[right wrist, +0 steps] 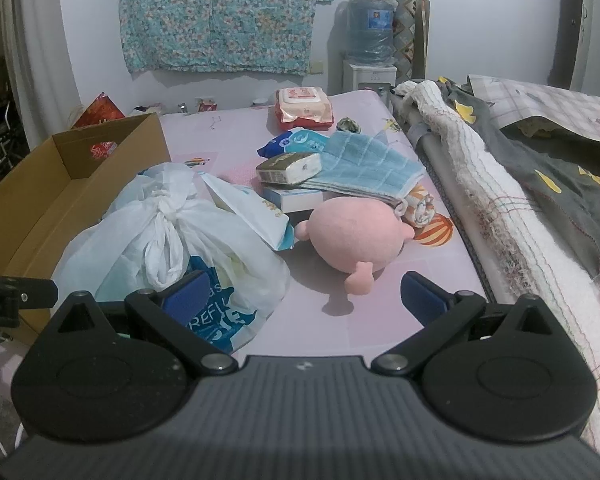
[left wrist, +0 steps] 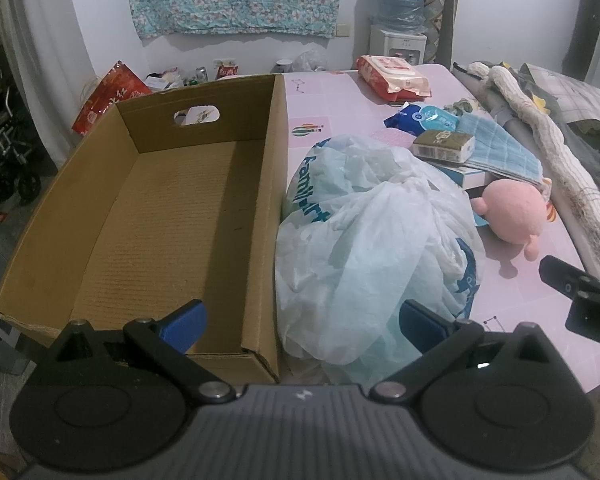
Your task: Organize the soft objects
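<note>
Left tongs (left wrist: 302, 322) spread wide, nothing held, over near edge of cardboard box (left wrist: 172, 216) and knotted plastic bag (left wrist: 364, 240) just beside it on pink worktop (left wrist: 320, 96). Right tongs (right wrist: 304, 294) also apart, empty, facing pink plush toy (right wrist: 352, 236). Behind toy: blue towel (right wrist: 372, 168), tissue pack (right wrist: 288, 168), wipes pack (right wrist: 304, 106).

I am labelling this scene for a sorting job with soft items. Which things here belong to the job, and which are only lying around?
Belong to the job:
cardboard box, empty
plastic bag, knotted
pink plush toy
blue cloth
tissue pack
wet wipes pack
left gripper and right gripper, jaws open

Only lying around:
water dispenser
floral cloth on the wall
red bag
</note>
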Action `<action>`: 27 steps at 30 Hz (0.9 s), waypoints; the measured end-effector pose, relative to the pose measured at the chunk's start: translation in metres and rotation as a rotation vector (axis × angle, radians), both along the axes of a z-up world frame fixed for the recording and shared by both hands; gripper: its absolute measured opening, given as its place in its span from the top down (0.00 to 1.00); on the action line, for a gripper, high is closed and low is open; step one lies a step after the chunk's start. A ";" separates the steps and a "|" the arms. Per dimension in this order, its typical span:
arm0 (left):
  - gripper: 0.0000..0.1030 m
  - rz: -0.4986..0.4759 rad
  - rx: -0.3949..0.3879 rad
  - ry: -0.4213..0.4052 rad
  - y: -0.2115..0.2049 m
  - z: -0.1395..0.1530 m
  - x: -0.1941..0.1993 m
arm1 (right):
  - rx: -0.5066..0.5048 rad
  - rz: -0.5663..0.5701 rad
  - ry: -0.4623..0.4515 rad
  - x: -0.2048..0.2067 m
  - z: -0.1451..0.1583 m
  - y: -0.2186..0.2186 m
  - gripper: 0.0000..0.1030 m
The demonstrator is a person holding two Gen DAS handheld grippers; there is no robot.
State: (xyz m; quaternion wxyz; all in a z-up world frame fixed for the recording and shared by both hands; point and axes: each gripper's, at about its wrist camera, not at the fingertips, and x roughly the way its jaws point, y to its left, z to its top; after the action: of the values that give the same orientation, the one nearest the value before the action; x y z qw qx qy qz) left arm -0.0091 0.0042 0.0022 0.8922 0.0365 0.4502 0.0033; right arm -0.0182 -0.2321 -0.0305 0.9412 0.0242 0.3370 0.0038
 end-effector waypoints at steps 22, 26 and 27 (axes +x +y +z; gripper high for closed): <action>0.00 0.004 -0.002 0.006 0.004 -0.003 0.001 | 0.007 0.003 0.009 0.002 -0.003 0.000 0.01; 0.00 0.005 -0.002 0.006 0.004 -0.003 0.001 | 0.011 0.001 0.013 0.003 -0.006 -0.001 0.01; 0.00 0.004 -0.002 0.006 0.004 -0.003 0.001 | 0.013 0.001 0.014 0.003 -0.007 -0.001 0.01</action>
State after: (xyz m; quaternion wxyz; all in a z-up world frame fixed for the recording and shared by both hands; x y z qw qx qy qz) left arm -0.0077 0.0085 -0.0010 0.8908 0.0347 0.4531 0.0047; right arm -0.0156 -0.2333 -0.0371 0.9387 0.0300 0.3435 0.0062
